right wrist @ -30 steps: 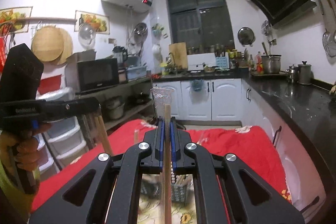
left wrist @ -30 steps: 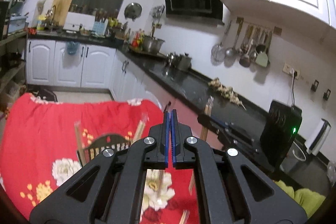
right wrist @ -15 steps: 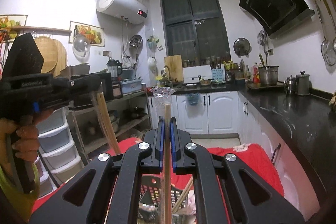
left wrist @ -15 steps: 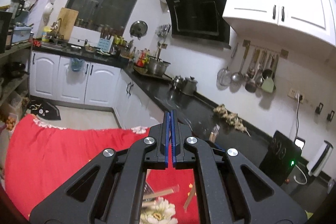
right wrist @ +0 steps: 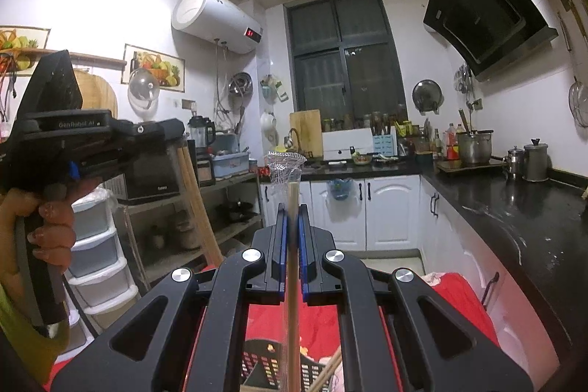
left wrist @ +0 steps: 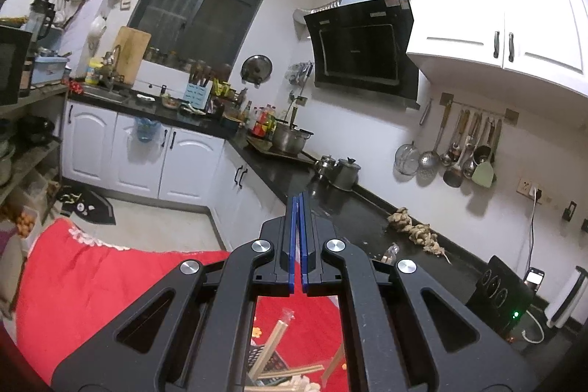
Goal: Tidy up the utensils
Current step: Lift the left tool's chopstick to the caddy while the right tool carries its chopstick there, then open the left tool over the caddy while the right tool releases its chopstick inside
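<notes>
Two grippers, left gripper (left wrist: 297, 204) jaws closed on nothing, right gripper (right wrist: 293, 212) jaws gripping one wrapped chopstick (right wrist: 292, 281) upright at centre, one basket (right wrist: 264, 366) lower centre on red cloth (left wrist: 81, 281)

"GenRobot AI" — white lettering on the left claw (right wrist: 176, 131) body, nothing else legible

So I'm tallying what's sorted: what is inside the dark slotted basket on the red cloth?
The basket holds a few wooden chopsticks leaning inside, some plastic-wrapped. The gripper bodies cover most of it in both views, so the count and the basket's bottom cannot be seen.
</notes>
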Demonstrator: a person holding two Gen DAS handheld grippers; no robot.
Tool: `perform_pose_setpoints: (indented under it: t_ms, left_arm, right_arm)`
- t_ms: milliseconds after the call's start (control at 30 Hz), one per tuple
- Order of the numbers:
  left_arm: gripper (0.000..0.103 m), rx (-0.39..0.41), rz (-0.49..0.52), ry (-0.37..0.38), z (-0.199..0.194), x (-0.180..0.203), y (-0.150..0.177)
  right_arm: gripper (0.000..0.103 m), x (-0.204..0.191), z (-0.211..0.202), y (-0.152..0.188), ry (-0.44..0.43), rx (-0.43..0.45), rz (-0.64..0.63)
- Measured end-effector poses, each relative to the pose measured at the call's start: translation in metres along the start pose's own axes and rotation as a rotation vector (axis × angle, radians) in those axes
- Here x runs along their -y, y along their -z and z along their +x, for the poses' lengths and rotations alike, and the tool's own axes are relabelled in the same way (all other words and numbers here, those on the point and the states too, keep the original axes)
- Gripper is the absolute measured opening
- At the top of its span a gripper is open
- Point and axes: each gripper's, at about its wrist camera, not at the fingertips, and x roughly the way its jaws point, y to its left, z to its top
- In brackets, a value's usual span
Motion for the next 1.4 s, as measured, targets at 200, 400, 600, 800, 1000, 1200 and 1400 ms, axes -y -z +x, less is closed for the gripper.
perform_pose_setpoints:
  t_ms: [200, 400, 600, 800, 1000, 1200, 1400]
  left_arm:
    - [0.000, -0.020, 0.014, -0.022, 0.001, -0.012, 0.008]
    - [0.000, -0.062, 0.016, -0.055, 0.006, -0.026, 0.024]
    - [0.000, -0.095, 0.022, -0.076, 0.006, -0.035, 0.039]
    - [0.000, -0.132, 0.014, -0.095, 0.012, -0.048, 0.057]
    - [0.000, -0.171, -0.012, -0.109, 0.020, -0.062, 0.080]
    - [0.000, -0.212, -0.023, -0.124, 0.025, -0.072, 0.101]
    - [0.035, -0.225, -0.003, -0.174, 0.024, -0.074, 0.113]
  right_arm:
    - [0.006, 0.004, 0.015, 0.015, -0.002, -0.006, 0.019]
    - [0.006, -0.001, 0.031, 0.029, 0.014, 0.004, 0.019]
    - [0.006, -0.006, 0.050, 0.043, 0.050, 0.001, -0.009]
    - [0.006, -0.005, 0.063, 0.057, 0.081, -0.015, -0.020]
    - [0.022, -0.002, 0.064, 0.063, 0.087, -0.039, -0.003]
    - [0.029, 0.001, 0.057, 0.069, 0.092, -0.065, -0.001]
    - [0.038, 0.007, 0.046, 0.072, 0.089, -0.086, 0.003]
